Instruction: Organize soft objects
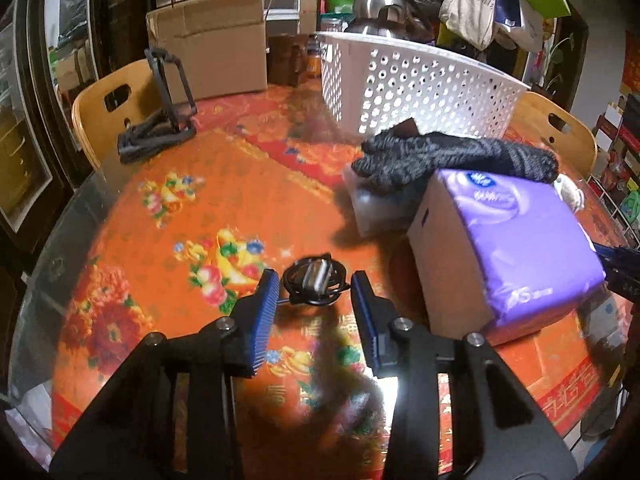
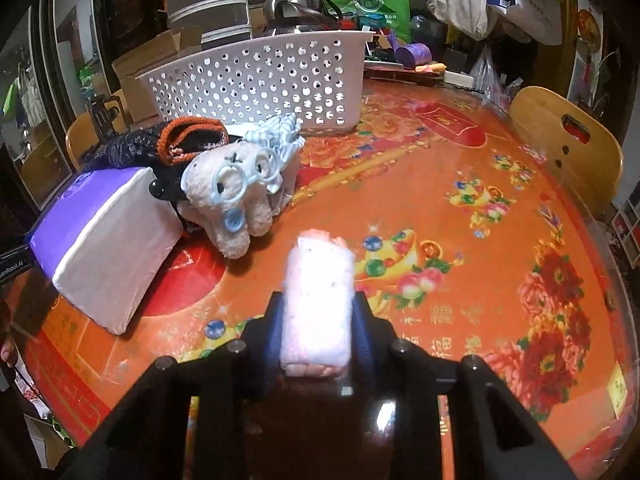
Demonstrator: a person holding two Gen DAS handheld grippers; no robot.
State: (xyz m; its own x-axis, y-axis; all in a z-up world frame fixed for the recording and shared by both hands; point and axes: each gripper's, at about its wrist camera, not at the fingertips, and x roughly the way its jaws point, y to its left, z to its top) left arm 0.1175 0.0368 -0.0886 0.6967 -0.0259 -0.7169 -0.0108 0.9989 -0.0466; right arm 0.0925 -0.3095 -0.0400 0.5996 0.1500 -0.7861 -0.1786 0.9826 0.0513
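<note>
My right gripper (image 2: 318,304) is shut on a rolled pale pink towel (image 2: 317,300), held just above the table. A white perforated basket (image 2: 256,80) stands at the back; it also shows in the left wrist view (image 1: 416,84). A purple tissue pack (image 2: 100,236) lies at the left, also in the left wrist view (image 1: 508,248). A dark knit sock (image 1: 452,156) lies on it. A plush sheep with blue glasses (image 2: 240,192) sits beside the pack. My left gripper (image 1: 314,288) is open and empty above a coiled black cable (image 1: 314,280).
The round table has an orange flowered cloth under glass (image 2: 460,240). Wooden chairs stand at the left (image 1: 108,108) and right (image 2: 568,140). A cardboard box (image 1: 212,44), a black stand (image 1: 172,92) and a steel kettle (image 1: 380,4) are at the back.
</note>
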